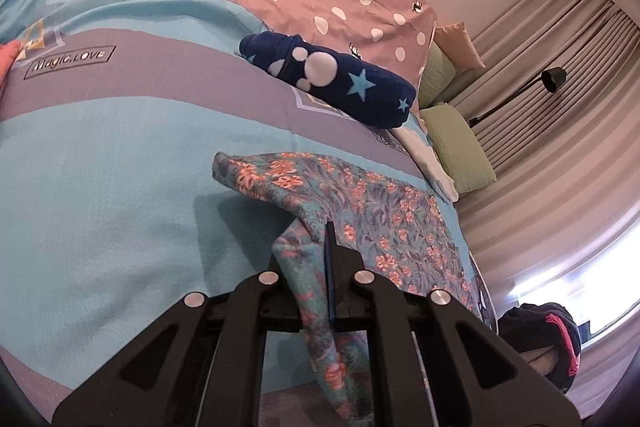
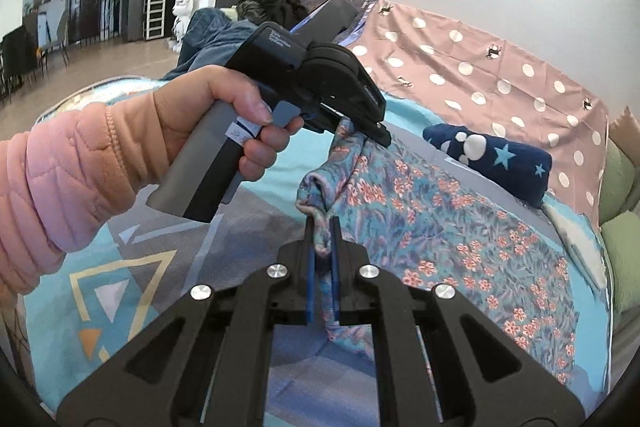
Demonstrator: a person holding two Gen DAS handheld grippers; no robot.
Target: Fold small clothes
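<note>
Fold in progress: the left gripper (image 1: 320,239) and right gripper (image 2: 322,227) each pinch a near corner of the floral garment (image 2: 460,227), lifted off the bedspread (image 1: 100,167). Beyond it lies a navy star-print bundle (image 1: 340,83), apparently already rolled; the floral piece remains unfolded.

A home bedroom: quilted bed (image 1: 100,155), pillows (image 1: 460,147), curtains (image 1: 560,67).

floral garment (image 2: 440,211), edge lifted, on bed
</note>
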